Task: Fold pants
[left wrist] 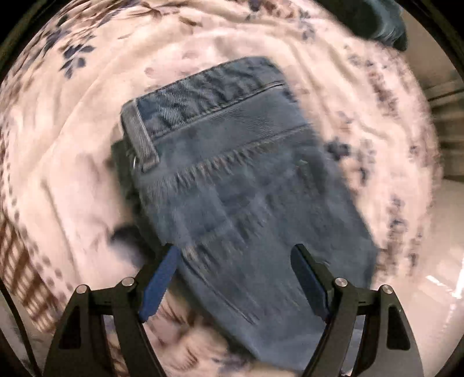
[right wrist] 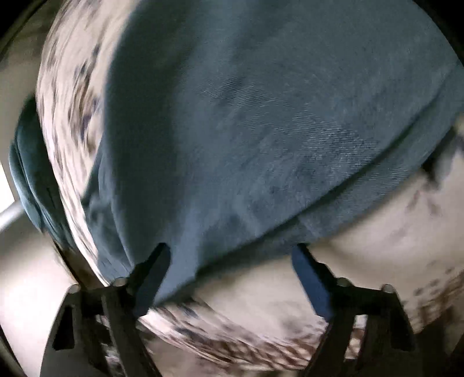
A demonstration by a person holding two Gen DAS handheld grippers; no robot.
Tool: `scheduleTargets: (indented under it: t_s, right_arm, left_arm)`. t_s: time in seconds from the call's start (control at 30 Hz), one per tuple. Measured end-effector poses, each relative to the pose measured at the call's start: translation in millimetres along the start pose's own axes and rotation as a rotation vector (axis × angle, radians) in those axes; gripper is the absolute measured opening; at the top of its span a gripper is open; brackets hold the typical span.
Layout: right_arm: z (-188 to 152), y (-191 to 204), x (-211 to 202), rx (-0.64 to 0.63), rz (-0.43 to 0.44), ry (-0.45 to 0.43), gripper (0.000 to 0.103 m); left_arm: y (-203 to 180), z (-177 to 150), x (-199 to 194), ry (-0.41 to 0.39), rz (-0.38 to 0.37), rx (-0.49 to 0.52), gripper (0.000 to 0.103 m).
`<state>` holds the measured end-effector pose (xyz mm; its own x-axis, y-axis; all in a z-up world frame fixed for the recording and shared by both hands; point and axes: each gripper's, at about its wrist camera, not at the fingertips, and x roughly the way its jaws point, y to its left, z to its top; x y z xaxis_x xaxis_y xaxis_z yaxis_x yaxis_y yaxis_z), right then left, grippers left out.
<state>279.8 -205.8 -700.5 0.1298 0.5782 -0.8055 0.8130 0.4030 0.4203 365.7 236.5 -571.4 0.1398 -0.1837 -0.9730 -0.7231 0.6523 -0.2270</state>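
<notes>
Blue denim pants (left wrist: 240,179) lie folded on a floral bedspread (left wrist: 87,150), with the waistband and a belt loop toward the upper left in the left wrist view. My left gripper (left wrist: 235,250) points down over the lower part of the pants, its blue-padded jaws wide apart and nothing pinched between them. In the right wrist view the pants (right wrist: 246,116) fill the upper frame, very close. My right gripper (right wrist: 230,249) straddles their rounded folded edge with jaws apart. Its left finger (right wrist: 153,269) lies against the denim and the right finger (right wrist: 310,278) stands over bare bedspread. Both views are motion-blurred.
The white bedspread (right wrist: 362,261) with dark flower print surrounds the pants on all sides. A dark teal cloth (left wrist: 382,23) lies at the bed's upper right edge, seen again as a teal cloth (right wrist: 32,174) at the left. Pale floor (left wrist: 440,203) shows beyond the bed.
</notes>
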Motion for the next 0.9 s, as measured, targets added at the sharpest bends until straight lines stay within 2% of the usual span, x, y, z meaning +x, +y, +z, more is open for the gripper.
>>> scheduleTargets:
  t_s: [0.03,0.07,0.1,0.13,0.17,0.23,0.3,0.33,0.37,0.4,0.43,0.5,0.53,0.6,0.63,0.67,0.73,0.77,0.83,0.87,0.9]
  right_arm:
    - [8,-9,1,0.021,0.012,-0.006,0.059]
    - [10,-16,0,0.035,0.014,-0.017,0.041]
    - [9,-14,1,0.033,-0.002,-0.04,0.027]
    - [7,-11,-2,0.016,-0.021,-0.061,0.018]
    - [2,-6,-10,-0.016,-0.035,-0.095,0.011]
    - [0,-1,-30,-0.092,-0.061,-0.145,0.008]
    - [-10,1,-42,-0.142,-0.136,-0.215,0.004]
    - [-11,-7,-42,-0.14,-0.166,-0.228,0.004]
    - [-5,-15,-36,-0.123,-0.163,-0.194,0.004]
    - [1,-21,-25,-0.091,-0.129,-0.132,0.004]
    - [11,-27,-28,-0.071,-0.096,-0.111,0.005]
    - [17,-26,-37,-0.072,-0.037,-0.104,0.01]
    - [17,-27,-46,-0.078,-0.014,-0.113,0.014]
    - [21,-30,-72,-0.085,0.004,-0.176,0.056]
    - [21,-53,-94,-0.082,0.003,-0.219,0.062]
    - [27,-58,-108,-0.07,-0.008,-0.264,0.065]
    - [40,-77,-143,-0.011,-0.036,-0.364,0.065]
    - [50,-86,-156,0.02,-0.04,-0.402,0.065]
    - [79,-115,-192,0.103,-0.036,-0.489,0.065]
    - [99,-139,-215,0.122,-0.027,-0.519,0.065]
    - [118,-146,-224,0.14,-0.036,-0.54,0.065]
  left_arm:
    - [-5,2,10,0.007,0.018,0.005,0.079]
    - [-1,5,16,0.013,0.04,0.007,0.078]
    - [0,6,18,0.013,0.048,0.007,0.077]
    - [0,6,22,0.01,0.057,0.014,0.077]
    - [0,4,21,0.006,0.062,0.021,0.077]
    - [-4,0,21,-0.008,0.079,0.053,0.077]
    - [-11,-7,23,-0.024,0.114,0.104,0.077]
    - [-20,-10,26,-0.029,0.133,0.127,0.077]
    - [-19,-17,24,-0.036,0.149,0.147,0.077]
    - [-22,-24,21,-0.045,0.169,0.174,0.077]
    - [-31,-31,20,-0.054,0.186,0.209,0.077]
    - [-48,-46,12,-0.068,0.188,0.288,0.079]
    - [-59,-57,7,-0.092,0.212,0.34,0.079]
    - [-79,-78,-2,-0.118,0.186,0.434,0.079]
    - [-90,-89,-3,-0.115,0.172,0.473,0.082]
    - [-105,-105,-3,-0.111,0.167,0.514,0.085]
    - [-124,-120,-1,-0.106,0.155,0.558,0.099]
    - [-139,-135,4,-0.101,0.142,0.587,0.1]
    - [-159,-132,12,-0.089,0.133,0.619,0.1]
    - [-171,-142,21,-0.078,0.14,0.64,0.1]
    - [-178,-146,28,-0.074,0.152,0.651,0.1]
